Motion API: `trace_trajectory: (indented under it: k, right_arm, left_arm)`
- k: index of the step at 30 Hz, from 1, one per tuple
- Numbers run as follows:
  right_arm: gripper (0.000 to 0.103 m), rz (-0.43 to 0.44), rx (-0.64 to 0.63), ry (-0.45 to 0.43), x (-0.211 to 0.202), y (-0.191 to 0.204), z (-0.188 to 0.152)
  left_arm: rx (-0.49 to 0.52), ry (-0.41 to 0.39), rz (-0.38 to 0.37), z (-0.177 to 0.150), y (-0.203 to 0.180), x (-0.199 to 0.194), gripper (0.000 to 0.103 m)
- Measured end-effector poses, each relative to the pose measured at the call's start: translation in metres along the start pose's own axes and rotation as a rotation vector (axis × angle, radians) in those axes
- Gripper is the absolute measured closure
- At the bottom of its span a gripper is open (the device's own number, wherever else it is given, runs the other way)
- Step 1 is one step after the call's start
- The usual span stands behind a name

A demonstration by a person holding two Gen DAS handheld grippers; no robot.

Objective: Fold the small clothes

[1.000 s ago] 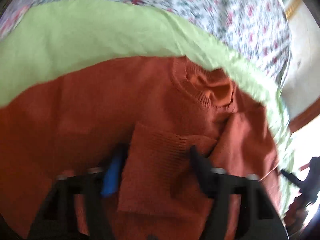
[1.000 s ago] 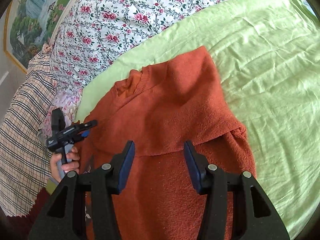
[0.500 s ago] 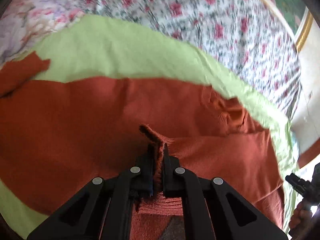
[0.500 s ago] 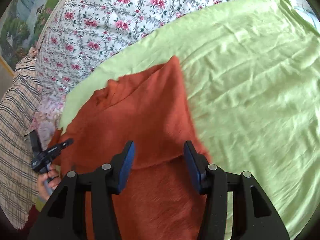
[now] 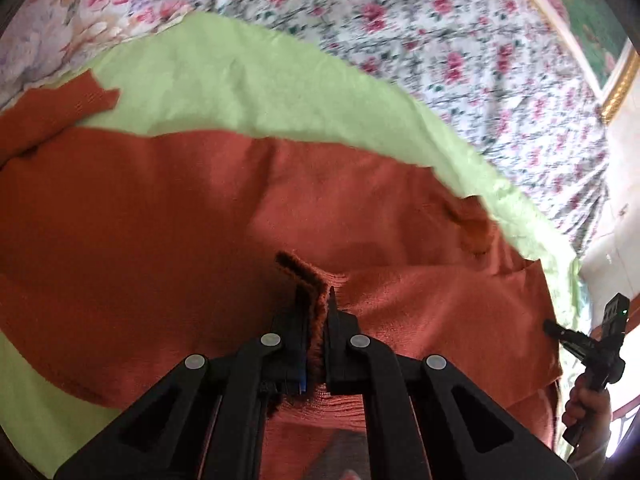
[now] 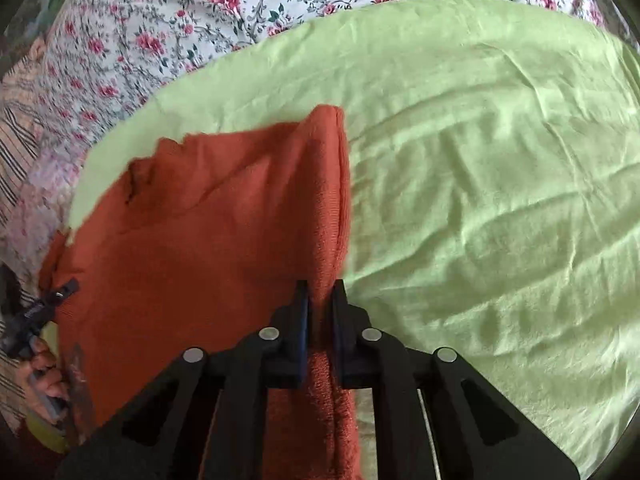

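A rust-orange knitted sweater [image 5: 168,216] lies on a light green sheet [image 5: 248,80]. My left gripper [image 5: 318,300] is shut on a raised fold of the sweater's ribbed edge. In the right wrist view the sweater [image 6: 208,232] lies left of centre, and my right gripper [image 6: 320,292] is shut on its right edge, which runs up as a folded ridge to a point. The neck opening [image 6: 138,178] shows at the upper left. Each gripper shows at the edge of the other's view: the right one [image 5: 592,340] and the left one [image 6: 44,308].
A floral bedcover [image 6: 168,20] lies beyond the green sheet [image 6: 500,200]. A checked cloth [image 6: 16,140] lies at the far left. A gold picture frame [image 5: 616,80] hangs on the wall at the upper right.
Both grippers went from open to shut on the sweater. The left one closed first on the ribbed edge; the right one moved to the sweater's right edge and closed on it.
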State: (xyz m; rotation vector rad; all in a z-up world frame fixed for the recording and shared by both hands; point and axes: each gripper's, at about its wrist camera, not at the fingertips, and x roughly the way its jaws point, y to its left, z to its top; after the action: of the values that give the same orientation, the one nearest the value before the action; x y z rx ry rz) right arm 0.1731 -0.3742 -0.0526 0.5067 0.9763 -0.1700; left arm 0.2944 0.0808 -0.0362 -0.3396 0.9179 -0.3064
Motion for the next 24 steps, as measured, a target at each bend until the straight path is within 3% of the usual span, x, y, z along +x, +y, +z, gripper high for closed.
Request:
trace_trajectory:
  k: [3,11,13,15,16,18,20,24]
  right_arm:
    - [0.093,0.003,0.011,-0.087,-0.031,-0.009,0.002]
    - [0.091,-0.033,0.068,-0.048,-0.007,-0.030,-0.011]
    - [0.084,-0.125,0.047,-0.057,-0.015,-0.021,-0.012]
    - [0.082,-0.192,0.030,-0.124,-0.032,-0.004,-0.016]
    - [0.079,-0.153,0.007,-0.153,-0.040,0.008,-0.020]
    - [0.071,-0.077,-0.061,-0.115,-0.037,0.027,-0.026]
    - [0.073,-0.080,-0.067,-0.031,-0.016,0.028,-0.035]
    - [0.070,-0.049,0.018,-0.039,-0.026,0.012,-0.039]
  left_arm:
    - [0.064,-0.013,0.020,-0.001,-0.020,0.004,0.099]
    - [0.065,0.022,0.067,-0.006,-0.016,0.017,0.098]
    - [0.095,0.024,0.089,-0.009,-0.020,0.017,0.098]
    - [0.108,0.027,0.106,-0.010,-0.023,0.019,0.098]
    - [0.113,0.030,0.117,-0.010,-0.024,0.020,0.098]
    - [0.112,0.030,0.122,-0.011,-0.024,0.019,0.096]
    - [0.111,0.033,0.131,-0.013,-0.019,0.012,0.095]
    - [0.130,0.027,0.201,-0.018,-0.006,-0.013,0.087]
